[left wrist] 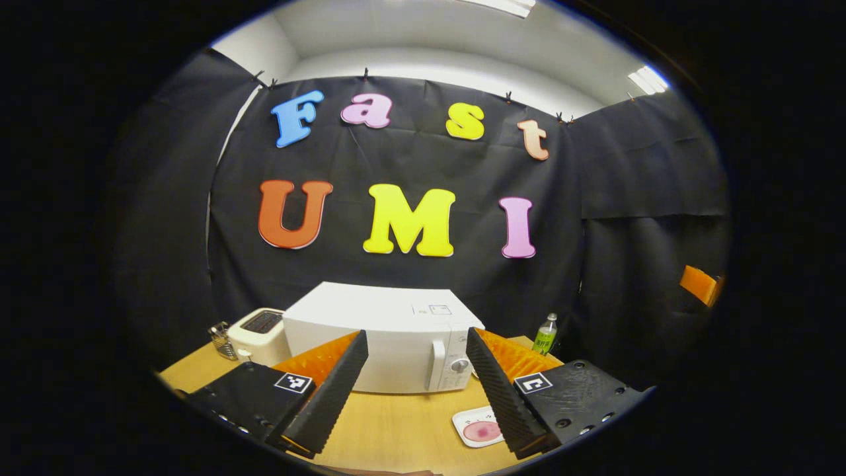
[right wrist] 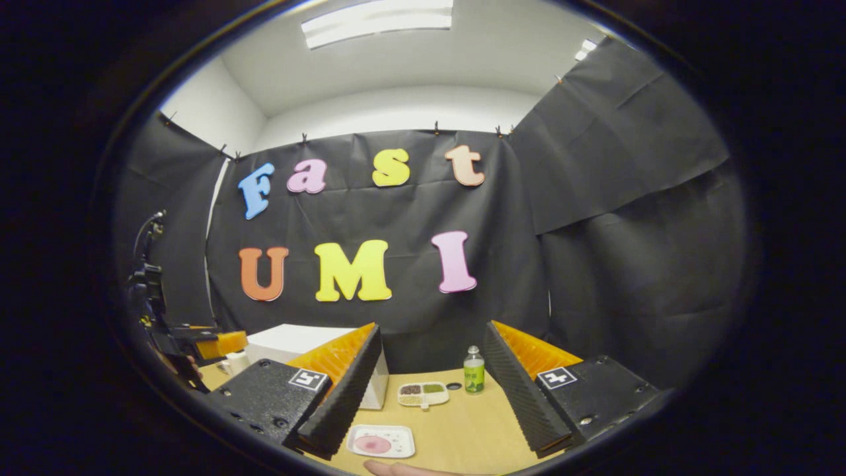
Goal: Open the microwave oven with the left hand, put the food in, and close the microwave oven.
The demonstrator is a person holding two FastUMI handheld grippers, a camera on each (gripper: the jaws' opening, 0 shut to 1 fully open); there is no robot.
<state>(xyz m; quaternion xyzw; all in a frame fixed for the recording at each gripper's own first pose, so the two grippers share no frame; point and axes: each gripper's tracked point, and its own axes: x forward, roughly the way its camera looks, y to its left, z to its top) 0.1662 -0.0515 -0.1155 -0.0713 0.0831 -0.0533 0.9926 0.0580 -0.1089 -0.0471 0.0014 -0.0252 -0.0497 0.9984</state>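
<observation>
1. Microwave oven [left wrist: 390, 337]: a white metal box with a shut door, a white upright handle [left wrist: 436, 365] and two round knobs on its right side. It sits on the light wooden table [left wrist: 390, 430], near the black cloth wall behind it.
2. In the left gripper view, the left gripper [left wrist: 416, 390] hangs in front of the microwave oven and touches nothing. Its two black ridged fingers with orange backs are wide apart, and the door handle shows in the gap between them.
3. The food is a pink round slice on a small white square plate [left wrist: 477, 428]. The plate lies flat on the table in front of the microwave oven, toward its right side, just beside the left gripper's right finger in that view.
4. In the right gripper view, the right gripper [right wrist: 429, 396] is also spread wide and holds nothing. The white plate [right wrist: 382, 441] lies low between its fingers, close to the left one.
5. Farther back on the table lie a white tray with small cups of dark and green bits [right wrist: 423, 393] and a small green drink bottle [right wrist: 473, 370], standing upright.
6. A white toaster [left wrist: 259, 334] stands just beside the microwave oven's left side, with a small wire basket [left wrist: 221, 338] next to it.
7. A fingertip [right wrist: 390, 468] shows at the bottom edge of the right gripper view.
</observation>
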